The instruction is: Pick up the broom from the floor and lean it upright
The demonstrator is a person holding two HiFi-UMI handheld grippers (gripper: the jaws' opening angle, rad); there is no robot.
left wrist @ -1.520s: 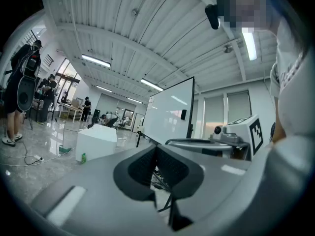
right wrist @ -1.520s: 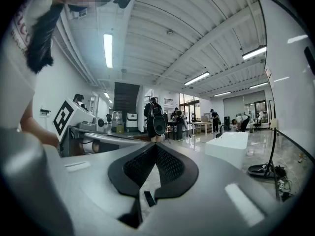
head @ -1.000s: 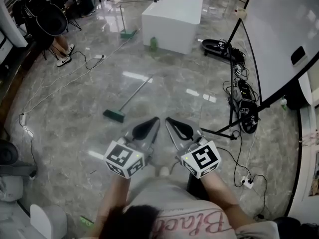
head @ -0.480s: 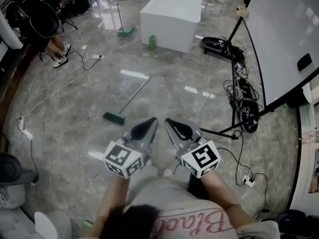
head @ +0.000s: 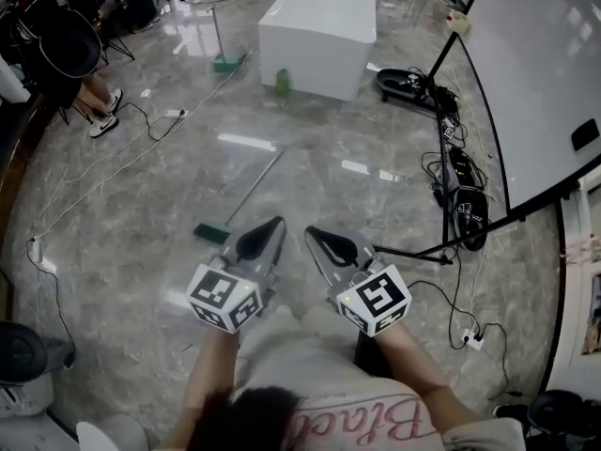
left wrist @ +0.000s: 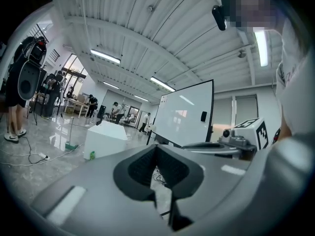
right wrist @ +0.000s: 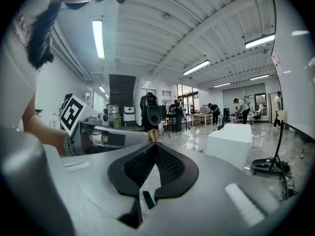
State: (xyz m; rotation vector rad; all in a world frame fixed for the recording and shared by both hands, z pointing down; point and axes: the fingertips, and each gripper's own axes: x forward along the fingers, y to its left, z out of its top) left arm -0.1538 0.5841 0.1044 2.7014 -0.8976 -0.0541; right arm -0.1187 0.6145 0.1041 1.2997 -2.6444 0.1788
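Note:
The broom lies flat on the grey marble floor, its green head (head: 212,232) nearest me and its thin handle (head: 257,181) running away up and to the right. My left gripper (head: 279,221) hangs above the floor just right of the broom head, its jaws shut and empty. My right gripper (head: 309,232) is beside it, also shut with nothing in it. Both point forward, roughly level. In the left gripper view the left gripper (left wrist: 156,147) shows closed jaws, and in the right gripper view the right gripper (right wrist: 156,145) does too. Neither gripper touches the broom.
A white block (head: 324,28) stands ahead with a green bottle (head: 282,83) at its foot and a second broom (head: 223,61) upright beside it. A whiteboard (head: 540,73) on a black stand (head: 441,195) with cables is at right. Cords cross the floor at left, near a person's shoes (head: 103,125).
I have come forward toward the broom. Both grippers moved with me and sank a little; the left one now sits close to the broom head. Jaws stayed shut.

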